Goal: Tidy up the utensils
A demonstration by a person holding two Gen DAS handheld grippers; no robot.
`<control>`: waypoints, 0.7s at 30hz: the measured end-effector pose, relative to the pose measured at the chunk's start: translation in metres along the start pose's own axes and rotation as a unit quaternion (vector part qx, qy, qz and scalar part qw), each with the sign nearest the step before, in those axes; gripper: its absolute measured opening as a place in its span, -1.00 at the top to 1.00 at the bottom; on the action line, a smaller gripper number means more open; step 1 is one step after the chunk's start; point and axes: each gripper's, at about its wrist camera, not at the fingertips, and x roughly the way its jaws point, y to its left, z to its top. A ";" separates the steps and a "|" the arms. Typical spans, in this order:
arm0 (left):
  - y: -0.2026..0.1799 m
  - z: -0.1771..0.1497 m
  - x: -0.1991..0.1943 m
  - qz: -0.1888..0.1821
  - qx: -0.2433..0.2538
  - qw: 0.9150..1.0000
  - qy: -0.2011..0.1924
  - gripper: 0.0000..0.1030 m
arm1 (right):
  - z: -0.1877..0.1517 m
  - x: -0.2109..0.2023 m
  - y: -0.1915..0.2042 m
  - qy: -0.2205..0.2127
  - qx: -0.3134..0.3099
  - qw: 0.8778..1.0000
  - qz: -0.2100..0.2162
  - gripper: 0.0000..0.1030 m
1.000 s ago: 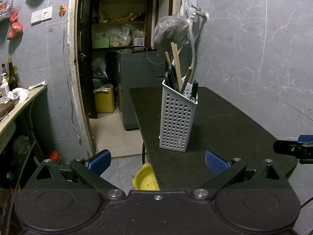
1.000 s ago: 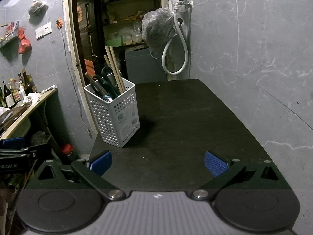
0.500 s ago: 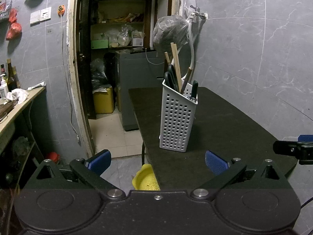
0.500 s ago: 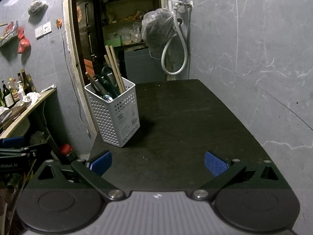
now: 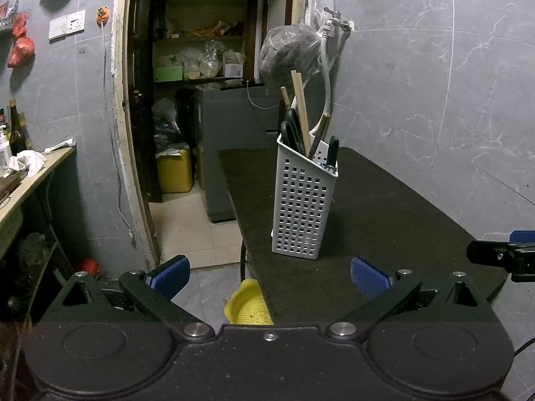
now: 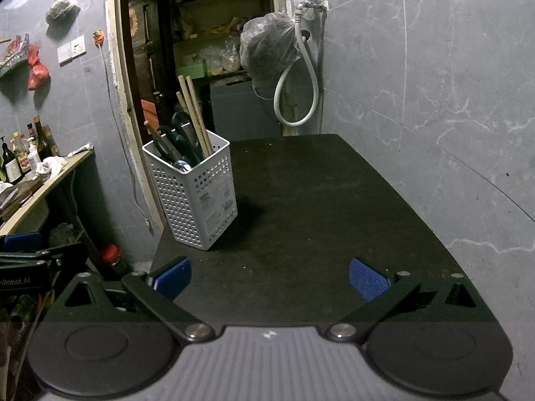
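Dark tabletop [image 6: 317,200] runs away from both grippers: the left gripper [image 5: 269,272] and right gripper [image 6: 269,275] hover at its near edge, fingers spread wide and holding nothing. Farther back, near the table's left edge, stands a white perforated caddy [image 6: 197,197] holding scissors [image 6: 177,143] and wooden chopsticks [image 6: 195,117]; beyond it, a grey tiled wall [image 6: 434,83].

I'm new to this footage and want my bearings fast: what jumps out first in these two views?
The white perforated utensil basket stands upright near the left edge of the dark table, the only thing on it. Wooden chopsticks and black-handled scissors stick out of its top. Both grippers, left gripper and right gripper, are open and empty at the table's near end.
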 end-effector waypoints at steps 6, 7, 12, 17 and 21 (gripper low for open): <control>0.000 0.000 0.000 0.000 0.000 1.000 0.000 -0.99 | 0.000 0.001 0.000 0.000 0.000 1.000 0.000 -1.00; 0.000 0.000 0.000 0.000 0.000 1.000 0.000 -0.99 | 0.000 0.000 0.000 0.000 0.000 1.000 0.000 -1.00; 0.000 0.000 0.001 0.000 0.000 1.000 0.001 -0.99 | 0.001 0.001 0.000 0.001 -0.001 1.000 0.000 -1.00; 0.001 0.000 0.002 -0.001 -0.001 1.000 0.002 -0.99 | 0.001 0.001 0.000 0.001 -0.001 1.000 0.000 -1.00; 0.001 -0.001 0.006 -0.001 0.000 1.000 0.004 -0.99 | 0.000 0.002 -0.001 0.002 -0.001 1.000 -0.001 -1.00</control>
